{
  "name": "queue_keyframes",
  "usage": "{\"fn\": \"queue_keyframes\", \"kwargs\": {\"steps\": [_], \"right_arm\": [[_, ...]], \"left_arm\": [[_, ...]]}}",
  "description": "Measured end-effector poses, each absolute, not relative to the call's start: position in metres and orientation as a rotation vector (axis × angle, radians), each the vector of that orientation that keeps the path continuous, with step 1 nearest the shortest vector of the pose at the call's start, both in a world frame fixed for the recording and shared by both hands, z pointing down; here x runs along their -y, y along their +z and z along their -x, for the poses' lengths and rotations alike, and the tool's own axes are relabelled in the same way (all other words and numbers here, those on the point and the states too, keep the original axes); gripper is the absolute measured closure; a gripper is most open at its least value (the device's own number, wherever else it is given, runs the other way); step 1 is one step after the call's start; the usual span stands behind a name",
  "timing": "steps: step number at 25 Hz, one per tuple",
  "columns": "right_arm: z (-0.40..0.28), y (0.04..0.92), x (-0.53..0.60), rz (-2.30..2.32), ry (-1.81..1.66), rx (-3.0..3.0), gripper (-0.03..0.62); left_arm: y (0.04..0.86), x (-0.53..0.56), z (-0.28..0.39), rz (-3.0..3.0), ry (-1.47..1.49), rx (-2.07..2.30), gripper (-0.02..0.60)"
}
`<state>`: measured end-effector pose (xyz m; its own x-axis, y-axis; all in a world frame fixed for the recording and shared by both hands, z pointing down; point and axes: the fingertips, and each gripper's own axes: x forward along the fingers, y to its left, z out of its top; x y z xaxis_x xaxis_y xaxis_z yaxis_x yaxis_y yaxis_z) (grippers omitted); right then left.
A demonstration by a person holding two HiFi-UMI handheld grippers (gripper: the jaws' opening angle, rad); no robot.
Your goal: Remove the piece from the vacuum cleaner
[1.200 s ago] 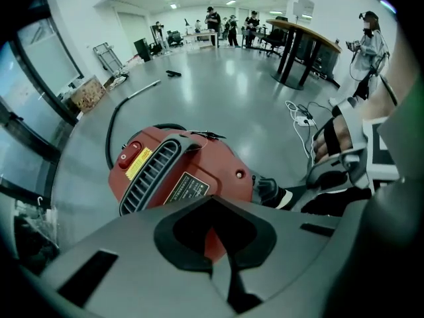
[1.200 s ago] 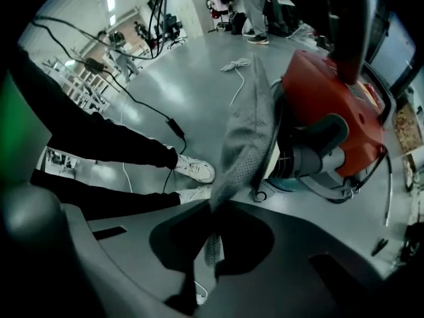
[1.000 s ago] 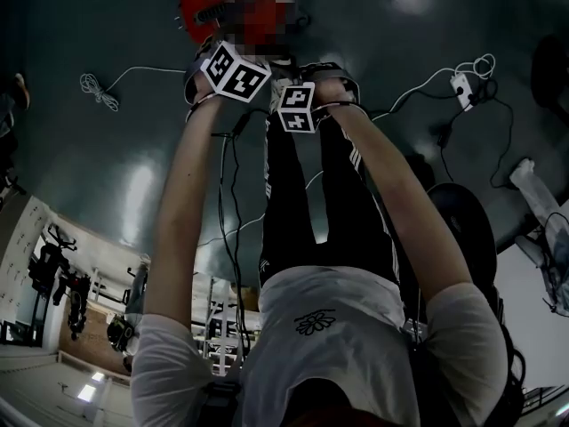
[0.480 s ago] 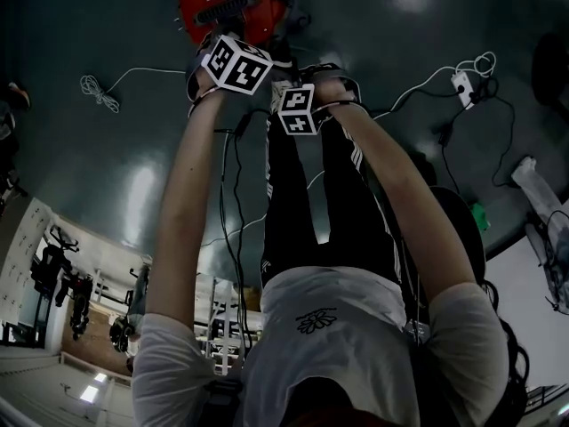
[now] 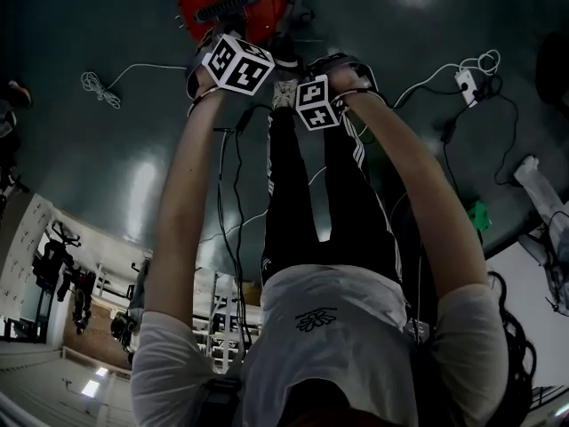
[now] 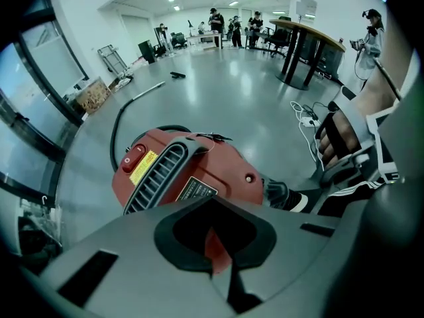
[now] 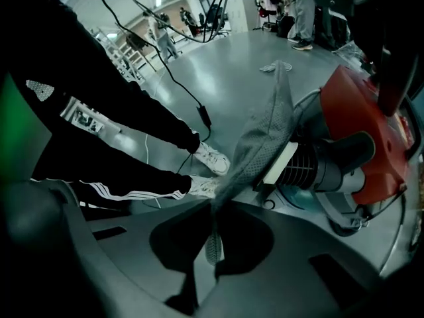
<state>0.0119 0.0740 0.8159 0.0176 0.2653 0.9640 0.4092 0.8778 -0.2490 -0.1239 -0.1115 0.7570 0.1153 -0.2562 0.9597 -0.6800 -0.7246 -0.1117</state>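
Looking down in the head view: red vacuum cleaner (image 5: pixel 233 3) sits on the grey surface (image 5: pixel 107 176), w/ both of the person's arms (image 5: pixel 187 194) stretched out to it. Loose cables (image 5: pixel 105 85) lie on the surface either side of the vac. Tool tips aren't visible here.

Left gripper view: left tool (image 6: pixel 215 249) is at the vac's near edge. A wedge of red shell shows between its jaws, so it looks clenched on the shell, prob. steadying the vac.

Right gripper view: right tool (image 7: pixel 212 244) is pinched tight on the tip of the piece, a grey mesh cloth (image 7: pixel 265 134). The cloth runs taut from the jaws to the vac's black ribbed neck (image 7: pixel 301 167), so its far end still seems attached. The person's shoes (image 7: pixel 211 159) are near the vac on the side away from the red shell.

Risks:
- Only a thin strip of mesh is gripped, so a hard tug could slip it out or tear it.
- If the cloth snags at the neck, the vac may drag or tip.
- If the left hold slips off the smooth shell, nothing braces the pull.
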Motion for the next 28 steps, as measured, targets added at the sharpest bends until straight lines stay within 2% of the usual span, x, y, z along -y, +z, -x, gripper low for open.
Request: {"fn": "queue_keyframes", "kwargs": {"steps": [6, 10, 13, 17, 22, 28], "right_arm": [[0.001, 0.815, -0.104, 0.568, -0.072, 1.575, 0.569], [-0.031, 0.811, -0.184, 0.868, -0.049, 1.447, 0.569], [-0.045, 0.817, -0.21, 0.735, 0.088, 1.479, 0.569], [-0.054, 0.817, -0.173, 0.648, 0.071, 1.491, 0.569], [-0.044, 0.792, -0.123, 0.544, 0.042, 1.512, 0.569], [-0.032, 0.733, -0.052, 0.411, -0.025, 1.55, 0.569]], "left_arm": [[0.758, 0.106, 0.124, -2.043, 1.637, 0.908, 0.578], [0.756, 0.109, 0.126, -2.044, 1.62, 0.925, 0.578], [0.757, 0.108, 0.125, -2.048, 1.597, 0.937, 0.578], [0.756, 0.106, 0.126, -2.026, 1.603, 0.949, 0.578], [0.75, 0.098, 0.135, -1.927, 1.465, 1.013, 0.578], [0.691, 0.092, 0.142, -1.857, 1.249, 1.198, 0.578]]}}
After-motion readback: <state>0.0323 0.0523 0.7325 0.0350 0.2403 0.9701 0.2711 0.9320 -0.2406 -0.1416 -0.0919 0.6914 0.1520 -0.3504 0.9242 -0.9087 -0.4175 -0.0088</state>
